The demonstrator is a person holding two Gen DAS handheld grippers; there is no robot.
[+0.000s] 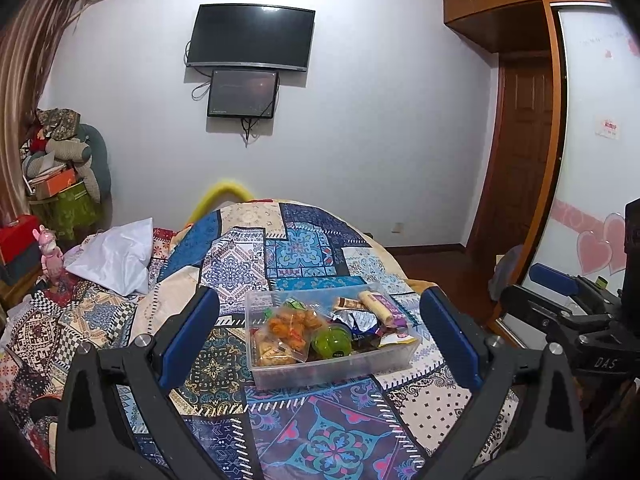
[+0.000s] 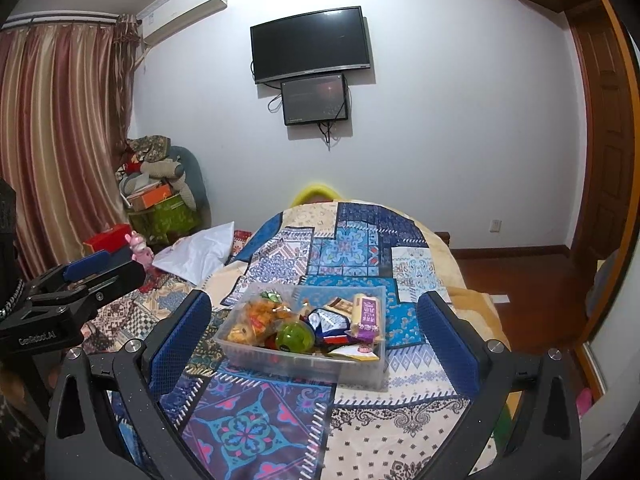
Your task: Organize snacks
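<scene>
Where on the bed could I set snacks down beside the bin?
The quilt is bare in front of the bin, between it and the two open claws, left and right. Bare too: behind the bin toward the wall, and the strip from its right side to the bed edge. Crowded: the bin itself and the pillow corner.

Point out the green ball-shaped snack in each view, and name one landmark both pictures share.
Left wrist: green ball snack, lower centre, at the front of the clear box.
Right wrist: green ball snack, centre, front-middle of the box.
Shared landmark: the wall TV.
</scene>
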